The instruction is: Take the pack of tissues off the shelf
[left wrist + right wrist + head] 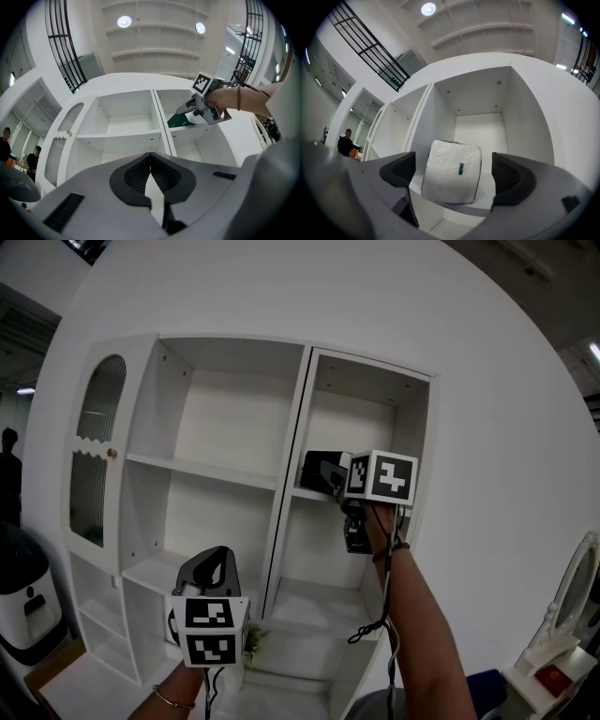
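We held the right gripper (323, 472) up at the narrow right-hand compartment of the white cabinet (281, 390), level with its middle shelf (490, 202). Its jaws stood wide apart, as its own view showed. The pack of tissues (452, 171) sat between them, a white, cushion-like bundle with a small green mark on its face. Neither pad touched the pack, and a gap showed on each side. The pack stood on end on that shelf, near the front edge and towards the compartment's left wall, tilted a little. From the left gripper view we saw part of it as a green shape (180, 120) on the shelf, just in front of the right gripper. We could not make it out clearly in the head view, where the gripper's dark front covered that spot. The marker cube (380, 476) faced us above our forearm (422, 615). We held the left gripper (211, 573) lower down, in front of the wider left compartment, well apart from the right one. Its jaws were closed, the ribbed pads (161, 176) meeting at the top with nothing between them. The cabinet's arched glass door (98, 451) stood open at the far left. Two people (18, 152) were visible in the background at the left edge of the left gripper view.
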Demonstrator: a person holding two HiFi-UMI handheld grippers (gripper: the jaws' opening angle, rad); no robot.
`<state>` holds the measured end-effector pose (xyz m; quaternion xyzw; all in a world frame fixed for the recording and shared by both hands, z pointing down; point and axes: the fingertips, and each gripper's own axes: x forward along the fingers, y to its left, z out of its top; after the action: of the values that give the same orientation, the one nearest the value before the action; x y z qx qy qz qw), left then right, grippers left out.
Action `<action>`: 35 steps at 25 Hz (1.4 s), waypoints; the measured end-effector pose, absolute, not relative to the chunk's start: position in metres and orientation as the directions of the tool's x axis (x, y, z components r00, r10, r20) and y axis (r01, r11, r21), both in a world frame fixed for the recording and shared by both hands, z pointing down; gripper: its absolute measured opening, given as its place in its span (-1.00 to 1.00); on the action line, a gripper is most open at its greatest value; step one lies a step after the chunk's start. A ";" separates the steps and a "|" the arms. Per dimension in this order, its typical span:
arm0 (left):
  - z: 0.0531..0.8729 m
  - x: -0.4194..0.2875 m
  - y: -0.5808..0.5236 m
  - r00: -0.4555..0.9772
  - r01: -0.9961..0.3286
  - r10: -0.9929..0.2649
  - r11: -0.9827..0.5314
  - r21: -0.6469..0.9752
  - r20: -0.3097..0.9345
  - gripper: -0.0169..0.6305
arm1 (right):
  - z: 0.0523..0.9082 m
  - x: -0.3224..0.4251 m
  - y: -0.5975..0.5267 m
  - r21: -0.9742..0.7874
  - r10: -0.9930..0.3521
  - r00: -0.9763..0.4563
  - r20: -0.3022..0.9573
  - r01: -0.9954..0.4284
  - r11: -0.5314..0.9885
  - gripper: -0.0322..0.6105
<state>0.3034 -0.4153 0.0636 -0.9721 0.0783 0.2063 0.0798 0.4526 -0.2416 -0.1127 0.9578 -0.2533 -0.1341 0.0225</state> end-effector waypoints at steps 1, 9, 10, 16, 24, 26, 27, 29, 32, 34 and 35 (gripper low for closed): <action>0.064 0.304 -0.416 0.902 -0.185 -0.120 -0.975 -0.122 -0.414 -0.89 | -0.112 0.455 -0.242 0.113 -0.488 0.841 -0.234 -0.475 -0.873 0.66; 0.070 0.306 -0.418 0.903 -0.181 -0.123 -0.978 -0.106 -0.411 -0.89 | -0.105 0.474 -0.246 0.101 -0.479 0.861 -0.173 -0.468 -0.878 0.63; 0.071 0.306 -0.419 0.904 -0.181 -0.123 -0.978 -0.104 -0.409 -0.89 | -0.105 0.475 -0.246 0.096 -0.479 0.861 -0.169 -0.470 -0.878 0.61; 0.077 0.310 -0.420 0.909 -0.180 -0.127 -0.979 -0.099 -0.398 -0.89 | -0.105 0.478 -0.248 0.107 -0.474 0.865 -0.165 -0.462 -0.880 0.53; 0.078 0.314 -0.413 0.909 -0.174 -0.121 -0.980 -0.101 -0.398 -0.89 | -0.105 0.475 -0.252 0.119 -0.481 0.862 -0.160 -0.467 -0.876 0.36; 0.077 0.313 -0.410 0.909 -0.173 -0.120 -0.980 -0.100 -0.398 -0.89 | -0.106 0.474 -0.251 0.118 -0.478 0.864 -0.160 -0.464 -0.878 0.34; 0.076 0.312 -0.409 0.909 -0.173 -0.120 -0.980 -0.099 -0.399 -0.89 | -0.106 0.474 -0.251 0.117 -0.476 0.865 -0.162 -0.462 -0.879 0.32; 0.076 0.311 -0.408 0.909 -0.175 -0.122 -0.980 -0.100 -0.400 -0.89 | -0.106 0.474 -0.251 0.119 -0.473 0.865 -0.167 -0.458 -0.881 0.29; 0.076 0.309 -0.405 0.909 -0.180 -0.124 -0.978 -0.106 -0.398 -0.89 | -0.106 0.472 -0.250 0.120 -0.463 0.868 -0.180 -0.447 -0.886 0.22; 0.076 0.307 -0.405 0.909 -0.183 -0.127 -0.977 -0.108 -0.397 -0.89 | -0.107 0.470 -0.249 0.121 -0.453 0.870 -0.193 -0.437 -0.891 0.20; 0.077 0.307 -0.405 0.909 -0.185 -0.129 -0.977 -0.107 -0.395 -0.89 | -0.107 0.469 -0.249 0.121 -0.448 0.871 -0.200 -0.432 -0.894 0.19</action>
<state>0.3066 -0.4051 0.0767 -0.9745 0.0805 0.1970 0.0713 0.4691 -0.2487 -0.1068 0.9666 -0.2275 -0.1121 0.0360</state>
